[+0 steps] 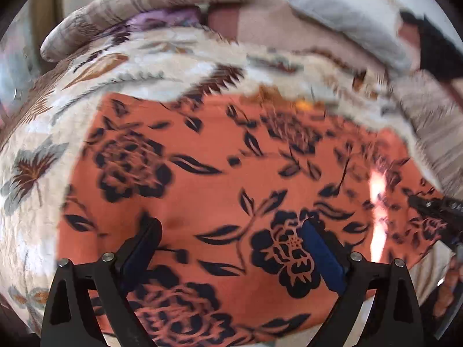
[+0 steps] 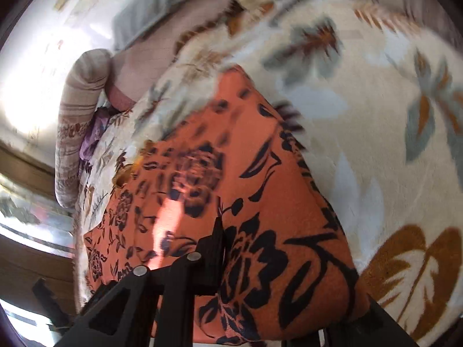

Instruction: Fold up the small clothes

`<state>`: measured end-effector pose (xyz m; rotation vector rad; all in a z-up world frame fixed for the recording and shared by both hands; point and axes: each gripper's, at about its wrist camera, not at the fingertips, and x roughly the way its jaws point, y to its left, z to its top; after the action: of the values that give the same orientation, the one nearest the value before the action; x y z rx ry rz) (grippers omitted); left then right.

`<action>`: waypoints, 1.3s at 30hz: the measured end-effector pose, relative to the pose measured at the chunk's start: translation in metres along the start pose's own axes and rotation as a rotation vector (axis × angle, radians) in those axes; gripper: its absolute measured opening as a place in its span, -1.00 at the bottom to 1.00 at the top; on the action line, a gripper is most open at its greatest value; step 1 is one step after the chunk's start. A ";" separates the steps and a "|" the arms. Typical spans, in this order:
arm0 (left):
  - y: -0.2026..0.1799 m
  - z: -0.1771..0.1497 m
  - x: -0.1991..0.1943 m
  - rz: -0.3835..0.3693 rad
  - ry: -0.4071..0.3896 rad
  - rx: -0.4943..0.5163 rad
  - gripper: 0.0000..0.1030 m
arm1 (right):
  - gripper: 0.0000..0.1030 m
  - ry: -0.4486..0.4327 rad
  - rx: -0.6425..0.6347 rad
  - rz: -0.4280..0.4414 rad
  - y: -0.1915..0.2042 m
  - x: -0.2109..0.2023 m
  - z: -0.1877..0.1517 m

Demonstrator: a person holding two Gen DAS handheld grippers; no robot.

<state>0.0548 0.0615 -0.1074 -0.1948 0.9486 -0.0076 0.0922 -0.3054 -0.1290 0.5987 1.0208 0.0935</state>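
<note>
Black fingers of the left gripper (image 1: 231, 248) stand wide apart in the left wrist view, blue pads facing each other, with nothing between them but the cloth lying below. An orange garment with a dark floral print (image 1: 220, 179) spreads flat beneath them, filling most of that view. It lies on a cream blanket with brown and grey leaf patterns (image 1: 43, 133), which covers what looks like a bed. Motion blur softens the garment's far edge and the bedding behind it.

Seen from the right wrist, the same orange garment (image 2: 260, 202) rises close to the lens in a raised fold, its right edge standing against the cream blanket (image 2: 376, 144). One finger of the right gripper (image 2: 215, 260) presses against the fabric, which drapes over and hides the other finger; the grip appears closed on the garment's near edge. A bright patch of sunlight (image 2: 170, 214) falls across the cloth.

At the head of the bed lies a striped beige pillow (image 1: 150, 3), with a grey-white pillow (image 1: 347, 11) to its right. A scrap of purple fabric (image 1: 162, 20) shows under the striped pillow. The right gripper (image 1: 434, 211) shows dark at the left wrist view's right edge, at the garment's far side.
</note>
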 end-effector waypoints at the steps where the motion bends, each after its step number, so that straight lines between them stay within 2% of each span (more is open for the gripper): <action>1: 0.015 0.003 -0.014 0.001 -0.038 -0.031 0.88 | -0.68 -0.022 -0.035 0.002 0.017 -0.007 0.001; 4: 0.079 0.003 -0.057 0.042 -0.139 -0.174 0.89 | -0.69 -0.105 -0.205 0.029 0.092 -0.031 -0.001; 7: 0.150 -0.009 -0.085 0.150 -0.202 -0.317 0.89 | -0.69 -0.165 -0.419 0.064 0.180 -0.041 -0.031; 9: 0.191 -0.021 -0.089 0.230 -0.203 -0.411 0.89 | -0.69 -0.140 -0.571 0.094 0.234 -0.030 -0.072; 10: 0.210 -0.028 -0.086 0.239 -0.188 -0.459 0.89 | -0.69 -0.120 -0.635 0.099 0.252 -0.020 -0.093; 12: 0.233 -0.041 -0.075 0.246 -0.146 -0.524 0.88 | -0.69 -0.012 -0.750 0.088 0.281 0.020 -0.137; 14: 0.242 -0.048 -0.065 0.224 -0.101 -0.558 0.87 | -0.67 0.166 -0.814 0.026 0.288 0.079 -0.173; 15: 0.243 -0.049 -0.063 0.195 -0.094 -0.559 0.87 | -0.67 0.181 -0.829 0.003 0.287 0.094 -0.183; 16: 0.242 -0.049 -0.063 0.184 -0.095 -0.546 0.87 | -0.68 0.144 -0.839 -0.008 0.291 0.090 -0.185; 19: 0.235 -0.048 -0.067 0.195 -0.122 -0.506 0.87 | -0.69 0.122 -0.758 0.058 0.305 0.064 -0.163; 21: 0.232 -0.048 -0.067 0.167 -0.127 -0.502 0.87 | -0.69 0.047 -0.746 0.077 0.319 0.041 -0.146; 23: 0.231 -0.044 -0.067 0.163 -0.129 -0.495 0.87 | -0.69 0.015 -0.749 0.073 0.331 0.035 -0.146; 24: 0.231 -0.044 -0.067 0.162 -0.127 -0.493 0.87 | -0.69 0.026 -0.791 0.048 0.337 0.043 -0.155; 27: 0.239 -0.044 -0.069 0.174 -0.132 -0.505 0.87 | -0.48 0.142 -0.961 -0.082 0.335 0.093 -0.205; 28: 0.242 -0.047 -0.071 0.177 -0.136 -0.514 0.87 | -0.43 0.086 -1.017 -0.097 0.331 0.092 -0.220; 29: 0.245 -0.047 -0.072 0.177 -0.141 -0.522 0.87 | -0.14 0.016 -1.057 -0.088 0.331 0.083 -0.228; 30: 0.246 -0.048 -0.074 0.172 -0.146 -0.530 0.87 | 0.16 0.034 -1.051 -0.045 0.329 0.078 -0.230; 31: 0.247 -0.048 -0.076 0.165 -0.153 -0.537 0.87 | 0.56 0.075 -1.024 0.002 0.325 0.075 -0.228; 32: 0.245 -0.047 -0.078 0.152 -0.161 -0.539 0.87 | 0.57 0.102 -0.992 0.048 0.320 0.069 -0.225; 35: 0.226 -0.042 -0.095 0.057 -0.188 -0.506 0.87 | 0.57 0.075 -0.919 0.104 0.294 0.042 -0.219; 38: 0.181 -0.032 -0.112 -0.055 -0.206 -0.397 0.87 | 0.58 0.056 -0.744 0.179 0.254 0.014 -0.201; 39: 0.165 -0.028 -0.114 -0.070 -0.197 -0.355 0.87 | 0.58 0.051 -0.689 0.193 0.240 0.008 -0.194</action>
<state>-0.0479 0.2292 -0.0591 -0.5469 0.7407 0.1140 -0.0154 -0.0195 -0.0863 0.0608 0.9028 0.6067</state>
